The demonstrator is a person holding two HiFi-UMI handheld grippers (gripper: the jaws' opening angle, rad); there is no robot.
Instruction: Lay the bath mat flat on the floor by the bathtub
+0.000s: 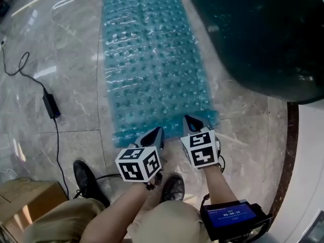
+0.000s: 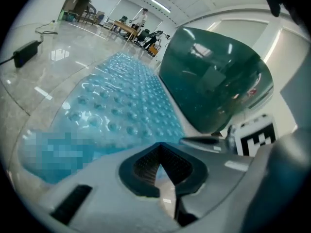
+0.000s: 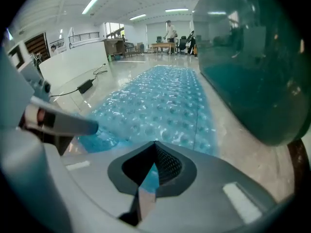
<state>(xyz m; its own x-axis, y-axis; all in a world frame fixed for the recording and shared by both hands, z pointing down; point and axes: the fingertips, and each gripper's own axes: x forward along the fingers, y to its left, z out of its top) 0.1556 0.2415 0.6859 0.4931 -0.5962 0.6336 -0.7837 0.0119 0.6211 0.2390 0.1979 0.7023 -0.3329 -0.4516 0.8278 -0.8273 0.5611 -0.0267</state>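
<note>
While the bath mat [image 1: 152, 59] lies stretched along the bathtub [image 1: 263, 34] on the floor [image 1: 66, 85], I record left gripper [image 1: 156, 132] and right gripper [image 1: 192, 120] both clenched, side by side at its near edge, probably to tug ripples flat.

The head view looks steeply down from above the person's lap onto the floor [image 1: 66, 70]. The left tool [image 1: 157, 132] and right tool [image 1: 193, 120] show near, at bottom centre. The bath mat [image 1: 152, 59] runs to the far edge and the bathtub [image 1: 263, 34] fills the upper right. The left tool view and right tool view ride low, close over the mat's near end, facing along it towards the far room, with the bathtub on the right. All three views share the mat, the tub and the power adapter [image 1: 51, 105] at left. The right tool view also catches the left tool's tip.
</note>
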